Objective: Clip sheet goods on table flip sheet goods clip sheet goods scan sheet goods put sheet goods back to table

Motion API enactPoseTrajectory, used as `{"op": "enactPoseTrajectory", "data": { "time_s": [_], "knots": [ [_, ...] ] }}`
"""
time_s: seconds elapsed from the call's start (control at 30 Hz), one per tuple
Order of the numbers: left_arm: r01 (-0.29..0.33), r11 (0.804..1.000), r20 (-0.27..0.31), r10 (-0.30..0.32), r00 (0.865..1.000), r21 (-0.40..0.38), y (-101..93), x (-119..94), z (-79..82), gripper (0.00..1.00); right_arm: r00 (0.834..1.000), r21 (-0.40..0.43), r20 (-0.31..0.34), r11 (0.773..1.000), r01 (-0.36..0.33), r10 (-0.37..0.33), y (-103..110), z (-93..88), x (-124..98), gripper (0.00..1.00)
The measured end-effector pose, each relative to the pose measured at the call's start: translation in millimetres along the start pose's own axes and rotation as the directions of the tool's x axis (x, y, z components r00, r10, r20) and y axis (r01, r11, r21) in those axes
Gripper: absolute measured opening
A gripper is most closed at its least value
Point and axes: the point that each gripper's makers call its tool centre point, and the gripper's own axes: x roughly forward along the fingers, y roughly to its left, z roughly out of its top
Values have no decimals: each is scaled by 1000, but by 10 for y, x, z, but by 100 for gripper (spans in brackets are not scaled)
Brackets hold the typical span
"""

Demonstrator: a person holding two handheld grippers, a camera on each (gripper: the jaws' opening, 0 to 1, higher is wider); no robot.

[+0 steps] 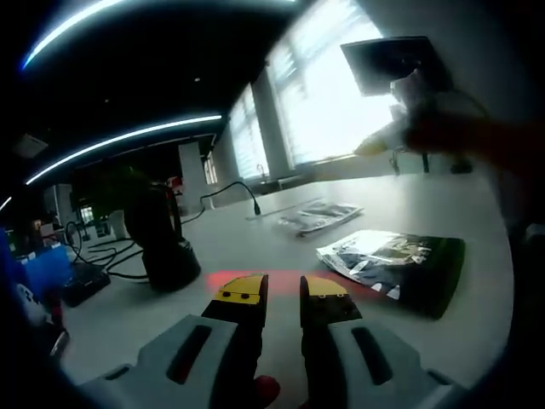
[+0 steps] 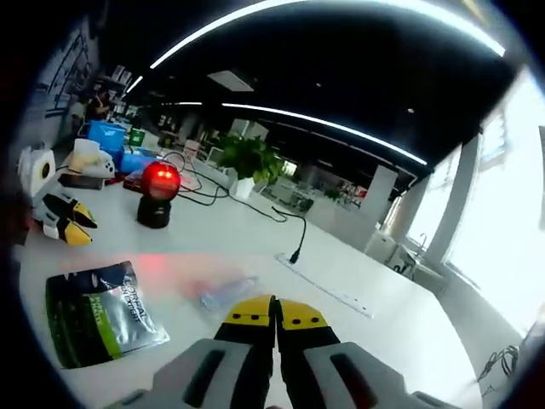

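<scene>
Your left gripper (image 1: 282, 288) hovers slightly parted, your right gripper (image 2: 273, 312) closed and empty. The packet (image 2: 100, 312) lies flat on the table (image 2: 358, 341); clipping it likely comes next.
</scene>
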Motion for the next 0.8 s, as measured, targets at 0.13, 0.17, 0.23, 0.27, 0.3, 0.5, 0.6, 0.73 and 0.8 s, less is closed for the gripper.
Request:
{"op": "enactPoseTrajectory", "data": {
  "time_s": [0.13, 0.17, 0.23, 0.27, 0.3, 0.5, 0.6, 0.73, 0.8],
  "knots": [
    [2, 1000, 4, -2, 1000, -5, -2, -3, 5, 8, 1000, 8, 9, 1000, -5, 5, 7, -83, -144, 0],
    [3, 1000, 4, -3, 1000, -6, -3, -4, 5, 8, 1000, 14, 12, 1000, -7, 7, 8, -103, -179, 0],
    [4, 1000, 4, -4, 1000, -5, -4, -5, 5, 8, 1000, 24, 17, 1000, -6, 6, 12, -147, -255, 0],
    [4, 1000, 4, -4, 1000, -3, -5, -5, 5, 8, 1000, 29, 18, 1000, -5, 5, 17, -171, -293, 0],
    [5, 1000, 4, -5, 1000, -3, -8, -6, 6, 8, 1000, 34, 19, 999, -6, 5, 20, -198, -326, 0],
    [8, 1000, 7, -7, 1000, -10, -6, -14, 10, 8, 998, 80, 57, 997, -2, -3, 10, -266, -531, 0],
    [4, 1000, 8, -4, 1000, -7, -1, -21, 10, 8, 998, 89, 70, 996, -6, -1, 33, -287, -620, 0],
    [-6, 1000, 7, 6, 1000, 0, 8, -31, 11, 8, 997, 98, 80, 995, -16, 8, 54, -326, -714, 0],
    [-10, 1000, 7, 10, 1000, 0, 22, -34, 15, 8, 997, 104, 80, 994, -22, 13, 70, -363, -757, 0]
  ]
}}
